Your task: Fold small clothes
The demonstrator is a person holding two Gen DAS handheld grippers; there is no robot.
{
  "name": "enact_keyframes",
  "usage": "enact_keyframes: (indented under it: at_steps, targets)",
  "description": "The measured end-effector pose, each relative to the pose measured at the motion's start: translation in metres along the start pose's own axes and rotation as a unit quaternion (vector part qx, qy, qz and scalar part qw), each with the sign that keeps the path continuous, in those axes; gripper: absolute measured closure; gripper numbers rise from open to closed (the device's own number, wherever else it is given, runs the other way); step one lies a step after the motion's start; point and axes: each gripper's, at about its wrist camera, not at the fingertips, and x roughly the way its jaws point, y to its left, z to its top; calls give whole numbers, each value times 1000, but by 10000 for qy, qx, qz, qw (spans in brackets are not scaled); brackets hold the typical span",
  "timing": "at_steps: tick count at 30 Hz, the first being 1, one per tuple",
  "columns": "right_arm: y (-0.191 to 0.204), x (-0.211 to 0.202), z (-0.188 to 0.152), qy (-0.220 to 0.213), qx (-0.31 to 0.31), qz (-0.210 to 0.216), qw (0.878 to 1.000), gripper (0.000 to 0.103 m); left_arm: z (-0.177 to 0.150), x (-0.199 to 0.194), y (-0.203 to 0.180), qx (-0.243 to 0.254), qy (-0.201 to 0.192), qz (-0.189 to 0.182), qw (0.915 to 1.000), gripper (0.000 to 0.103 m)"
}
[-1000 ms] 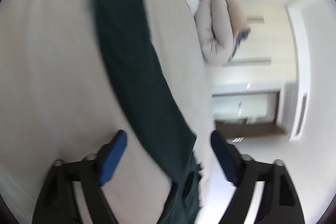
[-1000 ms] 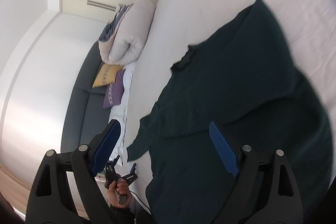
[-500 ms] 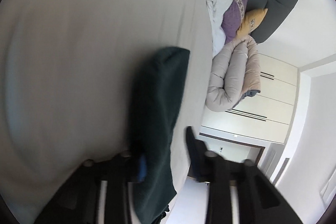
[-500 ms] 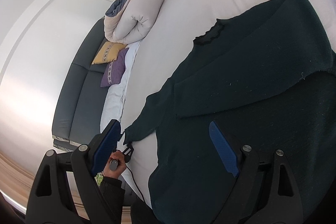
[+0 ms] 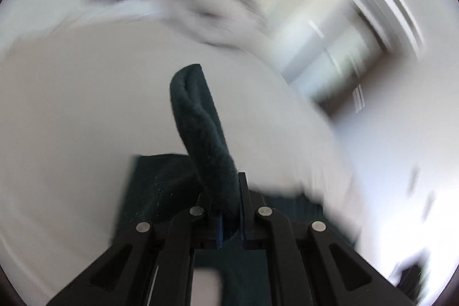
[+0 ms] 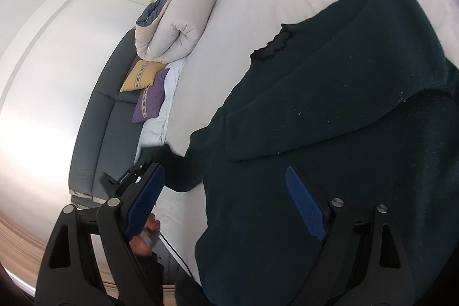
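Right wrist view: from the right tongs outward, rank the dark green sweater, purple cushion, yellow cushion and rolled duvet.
From the right tongs:
1. Dark green sweater, directly ahead on the bed.
2. Purple cushion, upper left on the sofa.
3. Yellow cushion, just beyond the purple one.
4. Rolled duvet, farthest, top left.

No legible text, label, brand, number or sign in either view; small print on the left gripper [image 6: 130, 177] is unreadable
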Motion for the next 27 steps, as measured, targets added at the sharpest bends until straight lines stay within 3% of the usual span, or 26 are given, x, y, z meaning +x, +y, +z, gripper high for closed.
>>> enact_keyframes:
  at_steps: [2,3,5,6,8,12,16,20,25,27]
  targets:
    - [1,8,3,57,2,24,10000,16,-34,19,-67,1224,197,187,9921,96]
    - [2,14,6,126,-34,2,9999,16,-49,25,-83,1519,283,204,9878,96]
    - [3,26,11,228,-26,-22,9997,17,-89,43,-117,2207,558,268,9734,96]
    - [2,34,14,307,11,19,9995,17,-114,53,-131,2633,645,416,9617,96]
    - [1,49,18,470,109,88,9988,17,-141,63,-143,3089,766,572,9463,96]
    - [-2,86,20,868,245,176,9958,18,-162,68,-148,3473,772,798,9312,96]
    - [-12,122,13,1236,458,-132,9912,23,-175,54,-153,3345,711,850,9358,95]
    - [-29,134,2,1390,817,-20,9869,27,-178,47,-144,3218,706,854,9403,95]
    - [-50,111,-9,1098,1457,270,9828,28,-165,48,-133,2591,812,681,9600,95]
    - [-56,107,-14,1088,1478,266,9827,28,-163,49,-130,2485,858,596,9630,95]
